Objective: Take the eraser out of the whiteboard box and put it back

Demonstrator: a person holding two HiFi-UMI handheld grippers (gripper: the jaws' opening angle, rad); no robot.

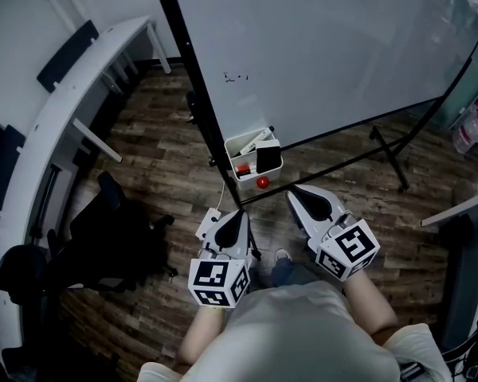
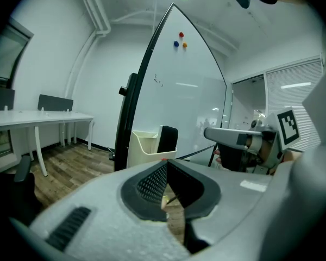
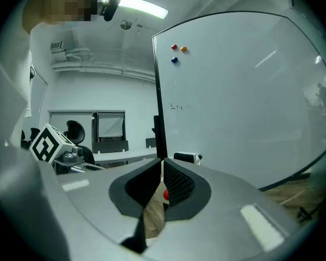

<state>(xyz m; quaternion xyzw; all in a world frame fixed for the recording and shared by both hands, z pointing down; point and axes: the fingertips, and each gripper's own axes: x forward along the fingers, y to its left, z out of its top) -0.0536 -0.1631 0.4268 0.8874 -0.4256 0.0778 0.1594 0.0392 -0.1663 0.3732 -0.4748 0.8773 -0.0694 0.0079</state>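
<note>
The eraser (image 1: 268, 157) stood upright in the whiteboard box (image 1: 263, 173); we held the left gripper (image 1: 239, 216) and right gripper (image 1: 295, 192) near that box, both closed and empty.

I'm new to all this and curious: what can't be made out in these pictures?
Writing on the whiteboard: too small to read, head view.
Eraser: lower part hidden by the box wall, left gripper view.
Small items in the box: too small to name, head view.
Whiteboard's right end: cut off by the head view's edge.
</note>
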